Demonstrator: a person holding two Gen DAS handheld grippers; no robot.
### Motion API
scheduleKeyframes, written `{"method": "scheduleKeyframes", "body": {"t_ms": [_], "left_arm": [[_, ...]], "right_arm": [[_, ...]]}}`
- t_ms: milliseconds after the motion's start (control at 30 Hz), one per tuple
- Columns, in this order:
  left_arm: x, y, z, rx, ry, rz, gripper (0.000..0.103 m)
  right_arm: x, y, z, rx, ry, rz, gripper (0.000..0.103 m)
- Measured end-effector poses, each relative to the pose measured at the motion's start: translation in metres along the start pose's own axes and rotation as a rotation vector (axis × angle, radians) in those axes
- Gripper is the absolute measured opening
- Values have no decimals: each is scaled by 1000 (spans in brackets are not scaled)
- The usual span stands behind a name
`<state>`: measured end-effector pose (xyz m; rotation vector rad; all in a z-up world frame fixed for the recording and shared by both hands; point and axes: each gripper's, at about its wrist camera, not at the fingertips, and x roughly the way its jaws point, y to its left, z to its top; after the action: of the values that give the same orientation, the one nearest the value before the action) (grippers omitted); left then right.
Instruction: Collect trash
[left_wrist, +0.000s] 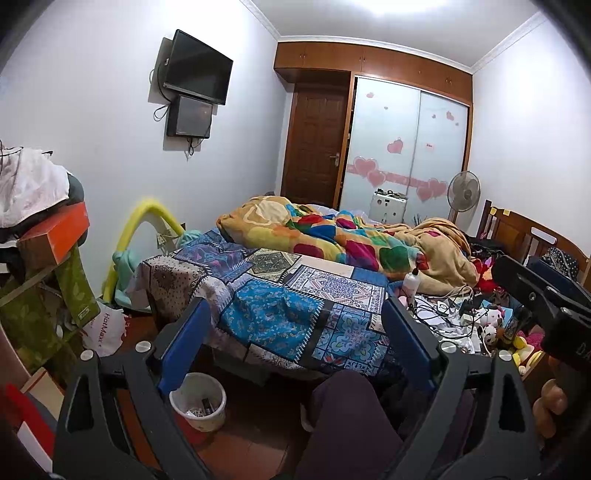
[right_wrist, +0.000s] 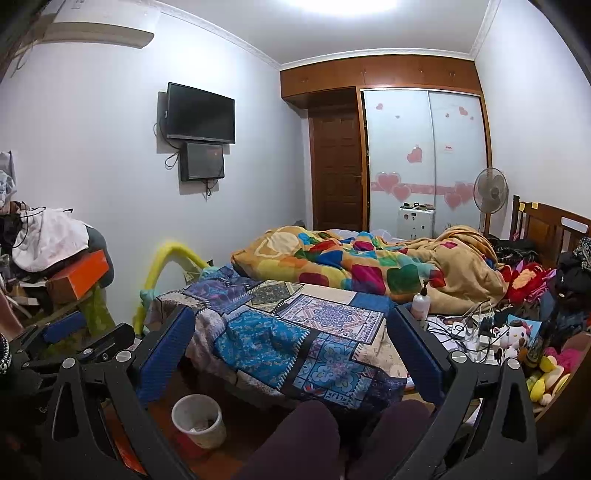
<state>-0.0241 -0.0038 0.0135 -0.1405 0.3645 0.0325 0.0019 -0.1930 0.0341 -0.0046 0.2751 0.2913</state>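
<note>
Knees (left_wrist: 343, 413) nearest, both tools — left tool (left_wrist: 295, 332), right tool (right_wrist: 291, 347) — wide and empty: scan bedside clutter (left_wrist: 454, 317) first, then carry scraps to floor bin (left_wrist: 198, 400).

We see a small white wastebasket (left_wrist: 198, 401) (right_wrist: 199, 421) standing upright on the reddish-brown floor just beside the bed's near corner. Its rim is open, and some scraps and a small dark item lie inside.

A home bedroom; unmade bed (right_wrist: 332, 295), sliding wardrobe (right_wrist: 424, 155), wall television (right_wrist: 201, 112).
</note>
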Motion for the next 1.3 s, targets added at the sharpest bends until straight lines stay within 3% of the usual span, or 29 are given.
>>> {"method": "scheduleKeyframes", "body": {"t_ms": [1300], "left_arm": [[-5, 6, 3, 28, -31, 14, 97]], "right_arm": [[2, -1, 4, -10, 3, 23, 103]]}}
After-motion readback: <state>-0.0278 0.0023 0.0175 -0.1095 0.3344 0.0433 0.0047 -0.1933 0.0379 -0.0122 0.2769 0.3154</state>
